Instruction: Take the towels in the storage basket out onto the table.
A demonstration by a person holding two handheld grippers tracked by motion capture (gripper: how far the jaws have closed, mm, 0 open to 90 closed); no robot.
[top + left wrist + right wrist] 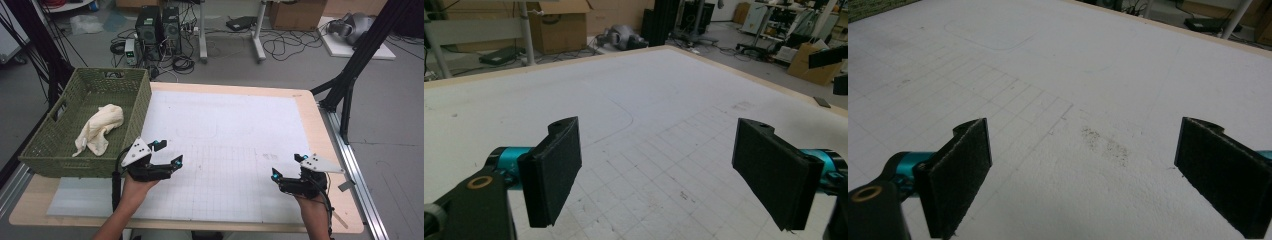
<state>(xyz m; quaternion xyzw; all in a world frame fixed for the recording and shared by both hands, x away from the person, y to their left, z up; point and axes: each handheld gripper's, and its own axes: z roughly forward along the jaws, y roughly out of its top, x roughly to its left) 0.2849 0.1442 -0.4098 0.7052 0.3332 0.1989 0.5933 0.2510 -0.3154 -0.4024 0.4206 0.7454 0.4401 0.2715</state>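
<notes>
A green woven basket (60, 150) stands at the table's left edge, and a cream cloth (99, 127) lies crumpled inside it. My left gripper (168, 153) hovers just right of the basket's near corner, open, with nothing between its black pads (551, 167). My right gripper (287, 166) is held near the table's front right, also open and empty, above the white gridded mat (1058, 75). Both grippers are over bare mat (649, 130).
The white mat (225, 145) covers most of the wooden table (320, 125). A faint rounded outline is drawn on the mat (197, 131). A dark smudge (1105, 142) marks the mat ahead of the right gripper. Black frame legs (350, 75) stand right of the table.
</notes>
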